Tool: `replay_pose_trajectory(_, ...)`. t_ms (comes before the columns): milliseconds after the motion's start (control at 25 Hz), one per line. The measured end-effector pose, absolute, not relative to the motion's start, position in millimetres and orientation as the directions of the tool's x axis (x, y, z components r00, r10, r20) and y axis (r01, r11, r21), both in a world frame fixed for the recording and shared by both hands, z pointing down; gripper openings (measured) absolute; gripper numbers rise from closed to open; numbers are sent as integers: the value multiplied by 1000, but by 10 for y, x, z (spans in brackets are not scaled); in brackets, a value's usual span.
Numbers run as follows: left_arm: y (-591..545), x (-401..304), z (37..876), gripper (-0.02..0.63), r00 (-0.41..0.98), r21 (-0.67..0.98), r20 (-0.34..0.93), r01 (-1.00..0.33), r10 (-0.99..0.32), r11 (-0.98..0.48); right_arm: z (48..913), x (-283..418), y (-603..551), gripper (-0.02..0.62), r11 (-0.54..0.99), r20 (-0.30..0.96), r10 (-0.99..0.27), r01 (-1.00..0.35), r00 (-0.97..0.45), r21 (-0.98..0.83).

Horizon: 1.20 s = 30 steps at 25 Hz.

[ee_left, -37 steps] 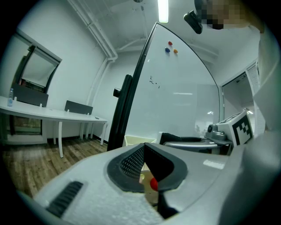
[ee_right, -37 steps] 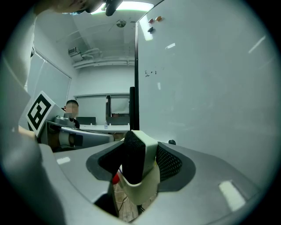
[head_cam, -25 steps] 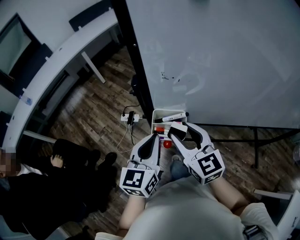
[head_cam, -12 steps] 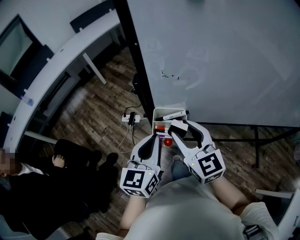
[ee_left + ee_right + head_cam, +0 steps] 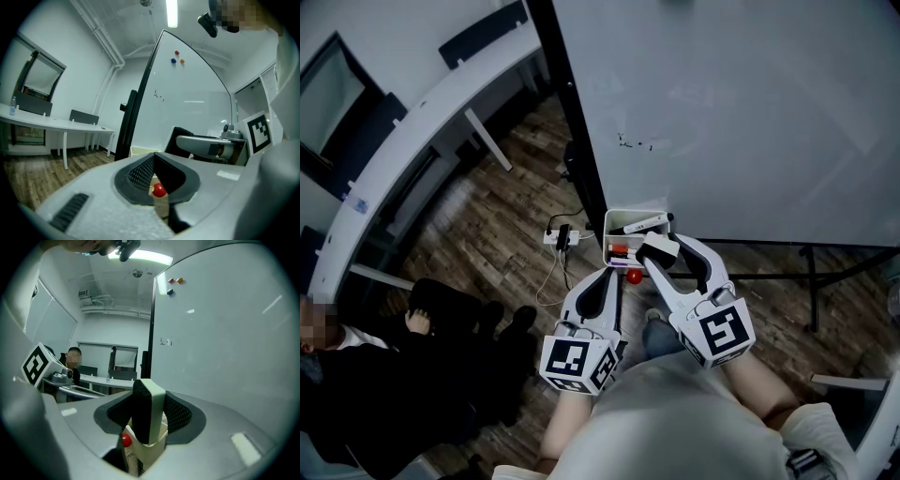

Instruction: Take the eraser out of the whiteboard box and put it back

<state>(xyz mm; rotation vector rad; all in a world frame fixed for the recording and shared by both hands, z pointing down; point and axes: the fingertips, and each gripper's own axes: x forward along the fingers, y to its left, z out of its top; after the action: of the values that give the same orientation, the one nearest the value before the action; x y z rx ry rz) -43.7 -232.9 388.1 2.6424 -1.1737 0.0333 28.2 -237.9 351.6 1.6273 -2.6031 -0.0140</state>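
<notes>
Over the whiteboard box, the right gripper clamps the eraser between its fingers, plainest in its own view; the left gripper has its fingers together, empty.

In the head view, the right tongs and their eraser cover the whiteboard box's 5 o'clock corner; its contents are too small to name. At 8 o'clock, a seated person is cut by the edge.

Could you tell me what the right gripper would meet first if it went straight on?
Probably the whiteboard, near its left edge, though depth is unclear. The right gripper, shut on the eraser, points above the box.
</notes>
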Motion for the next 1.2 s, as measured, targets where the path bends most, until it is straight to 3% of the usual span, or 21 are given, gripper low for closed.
replay_pose_trajectory(680, -1897, -442, 3814, 5, 690, 211, 113, -720, -715, -662, 3247, 280, -1912, 198, 409, -31, -911, -910, -411, 64)
replay_pose_trajectory(1200, -1554, -489, 3798, 3, 691, 205, 117, -720, -713, -664, 3268, 251, -1530, 198, 400, 13, -917, -915, -400, 52)
